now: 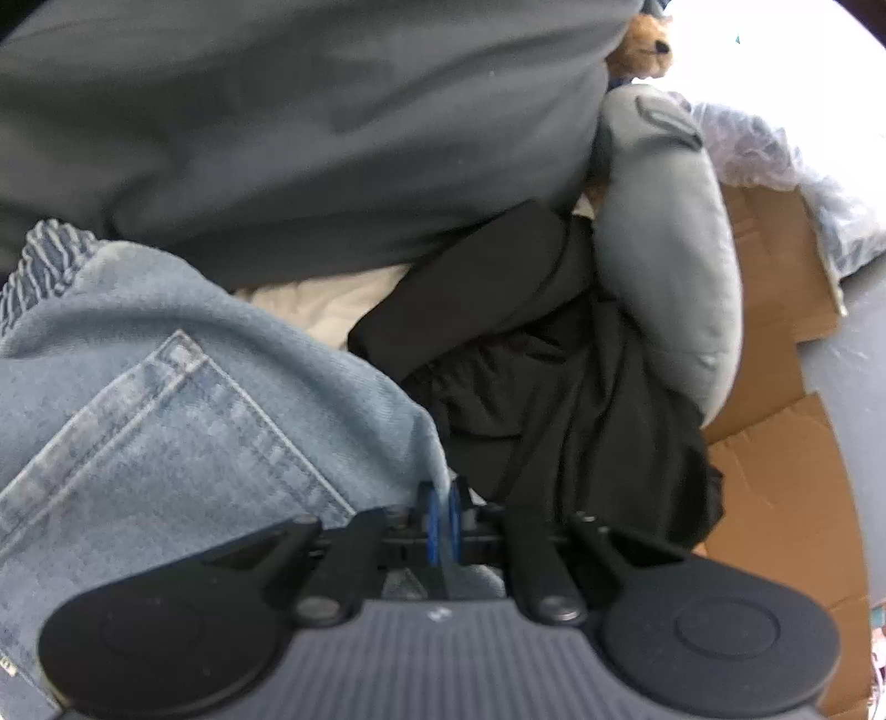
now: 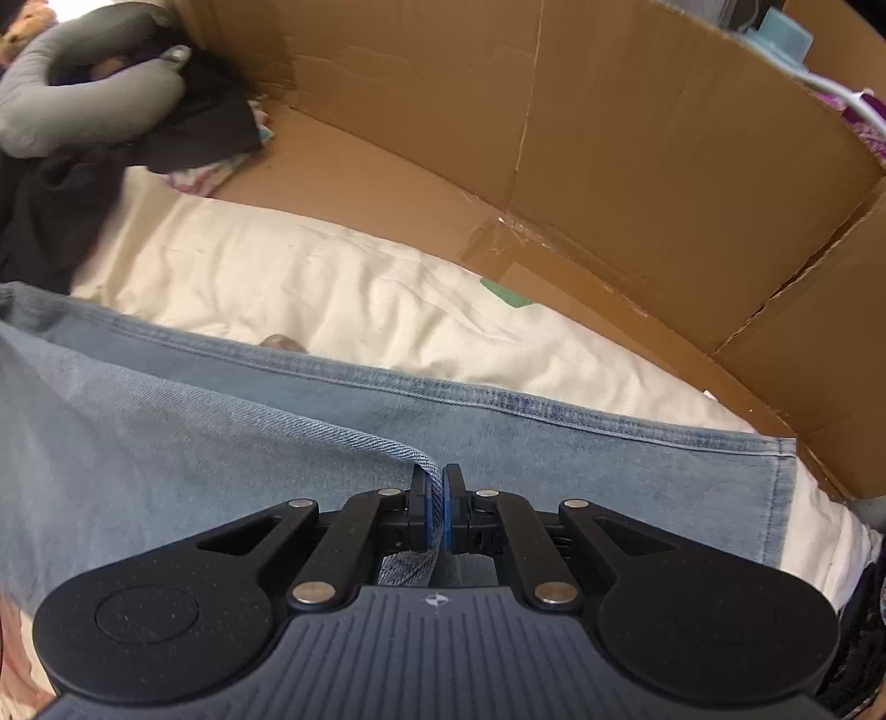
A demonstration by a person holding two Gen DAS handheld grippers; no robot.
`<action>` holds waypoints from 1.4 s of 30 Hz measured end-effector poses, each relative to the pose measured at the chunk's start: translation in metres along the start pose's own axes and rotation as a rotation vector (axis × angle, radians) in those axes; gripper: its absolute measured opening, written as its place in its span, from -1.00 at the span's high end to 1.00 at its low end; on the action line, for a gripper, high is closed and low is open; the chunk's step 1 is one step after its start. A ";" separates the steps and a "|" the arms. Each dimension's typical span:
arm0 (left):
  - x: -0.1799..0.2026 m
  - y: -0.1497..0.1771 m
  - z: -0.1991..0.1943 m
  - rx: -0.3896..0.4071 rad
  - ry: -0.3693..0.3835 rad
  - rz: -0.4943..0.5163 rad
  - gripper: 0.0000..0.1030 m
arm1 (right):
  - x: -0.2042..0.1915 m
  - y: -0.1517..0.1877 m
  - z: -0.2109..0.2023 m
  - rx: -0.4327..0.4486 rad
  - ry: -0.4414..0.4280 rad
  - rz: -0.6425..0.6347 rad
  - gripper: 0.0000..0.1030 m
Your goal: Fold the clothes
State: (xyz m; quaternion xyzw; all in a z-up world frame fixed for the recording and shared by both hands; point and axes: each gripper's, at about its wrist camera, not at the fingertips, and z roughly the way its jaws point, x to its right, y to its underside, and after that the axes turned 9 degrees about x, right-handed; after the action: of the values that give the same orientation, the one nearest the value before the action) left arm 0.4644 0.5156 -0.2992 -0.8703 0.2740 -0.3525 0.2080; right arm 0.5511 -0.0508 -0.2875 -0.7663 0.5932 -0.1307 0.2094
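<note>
Light blue jeans (image 1: pixel 166 399) fill the lower left of the left wrist view, back pocket stitching and ribbed waistband showing. My left gripper (image 1: pixel 442 498) is shut on the denim edge, blue pads pressed together. In the right wrist view the jeans (image 2: pixel 277 421) stretch across a cream sheet (image 2: pixel 343 277), one leg running right to its hem. My right gripper (image 2: pixel 437 487) is shut on a raised fold of the denim seam.
A large grey pillow (image 1: pixel 304 122) lies behind the jeans, with a black garment (image 1: pixel 554 360) and a grey neck pillow (image 1: pixel 664 238) to the right. Cardboard walls (image 2: pixel 609 138) stand along the far and right sides of the sheet. A brown plush toy (image 1: pixel 642 44) sits far back.
</note>
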 end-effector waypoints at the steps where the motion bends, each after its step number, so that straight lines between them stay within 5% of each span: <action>1: 0.001 -0.001 0.001 0.004 -0.003 0.001 0.91 | 0.003 -0.002 0.004 -0.002 -0.004 0.032 0.97; 7: 0.012 -0.007 -0.008 0.043 -0.007 0.016 0.91 | 0.002 -0.008 0.019 0.008 0.031 0.054 0.97; 12: 0.006 -0.006 0.021 0.001 -0.044 -0.014 0.88 | -0.005 -0.011 0.049 -0.005 0.081 0.041 0.97; 18: 0.010 -0.002 0.009 0.009 -0.022 -0.001 0.56 | -0.003 -0.004 0.068 0.010 0.072 0.058 0.98; 23: 0.019 0.007 0.008 -0.058 0.035 -0.025 0.54 | 0.003 0.004 0.062 0.050 0.032 0.037 0.98; 31: 0.011 0.027 0.018 -0.126 0.036 -0.259 0.54 | 0.004 0.012 0.040 0.151 0.016 0.024 0.97; 42: 0.056 0.098 0.030 -0.281 0.130 -0.277 0.38 | 0.002 0.016 0.031 0.167 0.043 -0.027 0.98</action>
State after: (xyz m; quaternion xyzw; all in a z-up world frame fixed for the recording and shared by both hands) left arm 0.4876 0.4111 -0.3455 -0.8955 0.2112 -0.3914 0.0161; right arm 0.5517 -0.0509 -0.3230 -0.7510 0.5743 -0.1988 0.2580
